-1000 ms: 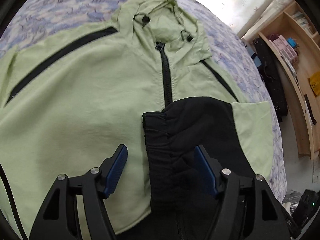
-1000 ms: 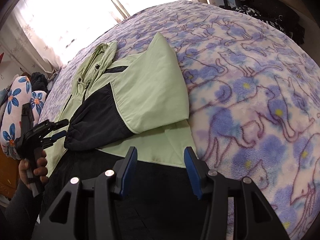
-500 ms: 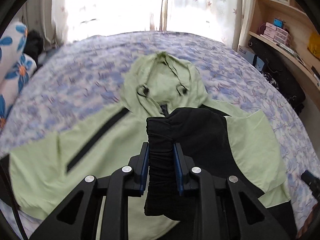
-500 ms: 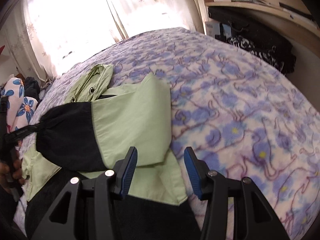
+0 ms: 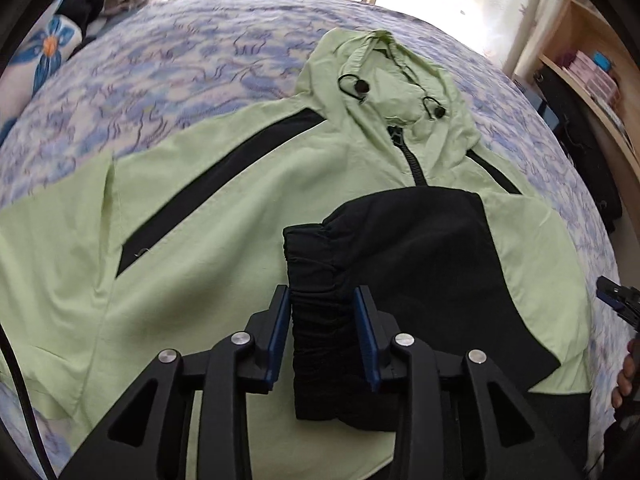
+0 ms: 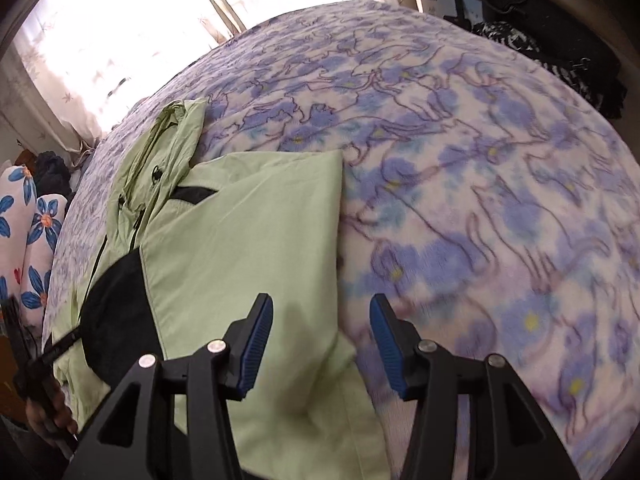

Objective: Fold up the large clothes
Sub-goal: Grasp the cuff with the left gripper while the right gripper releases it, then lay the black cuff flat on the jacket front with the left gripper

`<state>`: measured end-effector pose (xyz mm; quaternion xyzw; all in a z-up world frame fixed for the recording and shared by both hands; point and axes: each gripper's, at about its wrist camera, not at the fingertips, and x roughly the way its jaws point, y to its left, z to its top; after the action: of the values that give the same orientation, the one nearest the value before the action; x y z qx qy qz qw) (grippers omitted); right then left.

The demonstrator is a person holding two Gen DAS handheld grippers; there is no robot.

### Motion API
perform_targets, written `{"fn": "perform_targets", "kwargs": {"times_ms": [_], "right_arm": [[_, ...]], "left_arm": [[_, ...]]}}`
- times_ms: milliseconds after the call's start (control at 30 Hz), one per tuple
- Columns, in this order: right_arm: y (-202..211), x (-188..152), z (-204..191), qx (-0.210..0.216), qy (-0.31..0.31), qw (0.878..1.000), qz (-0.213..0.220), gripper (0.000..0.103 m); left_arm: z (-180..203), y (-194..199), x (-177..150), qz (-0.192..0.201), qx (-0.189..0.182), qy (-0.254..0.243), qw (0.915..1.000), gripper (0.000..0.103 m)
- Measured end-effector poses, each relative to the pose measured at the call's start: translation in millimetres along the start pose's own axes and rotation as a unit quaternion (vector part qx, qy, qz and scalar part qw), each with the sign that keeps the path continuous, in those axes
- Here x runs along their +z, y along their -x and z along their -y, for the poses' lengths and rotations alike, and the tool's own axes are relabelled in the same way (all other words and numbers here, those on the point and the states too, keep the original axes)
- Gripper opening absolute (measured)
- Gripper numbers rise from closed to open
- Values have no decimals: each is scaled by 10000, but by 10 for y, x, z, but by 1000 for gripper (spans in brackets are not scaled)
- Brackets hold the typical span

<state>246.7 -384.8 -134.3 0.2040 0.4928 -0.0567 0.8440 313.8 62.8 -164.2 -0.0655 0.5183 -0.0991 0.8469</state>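
Since half a second ago the left gripper (image 5: 323, 334) has tipped down: window and curtains, then across the top of the left wrist view, are now a strip at the upper edge. Its jaws were clamped tight on the black cuff (image 5: 320, 276) and are now opening; the cuff sits between the blue pads (image 5: 280, 332) and fills the gap, pads touching cloth on both sides (grip looks slack).

The green jacket (image 5: 224, 216) lies front-up on the floral blanket (image 5: 168, 64), hood toward upper centre of frame, one sleeve (image 6: 244, 240) folded across the chest. Jacket hem is hidden behind the gripper body at the bottom edge.

Right gripper (image 6: 322, 344) jaws stand spread with nothing pinched; beneath the gap are the folded sleeve's edge and blanket. The right wrist view is motion-blurred at right. The left gripper shows only as a dark sliver at lower left, with fingers (image 6: 60, 412) partly cut off.
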Motion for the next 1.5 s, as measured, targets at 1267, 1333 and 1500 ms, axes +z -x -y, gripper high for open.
{"fn": "perform_targets", "kwargs": {"times_ms": [1267,1333,1500], "right_arm": [[196,-41,164,63,224,9997,-81,65],[133,-175,130,21,373,9990,-253,65],[-101,-344,58,-268,697,9962,-456,65]], "left_arm": [[261,386,-184,48,-242,-751,9969,29],[299,384,-244,32,-362,-690,9970,29],[464,230,-375,-13,-444,-535,9976,29]]}}
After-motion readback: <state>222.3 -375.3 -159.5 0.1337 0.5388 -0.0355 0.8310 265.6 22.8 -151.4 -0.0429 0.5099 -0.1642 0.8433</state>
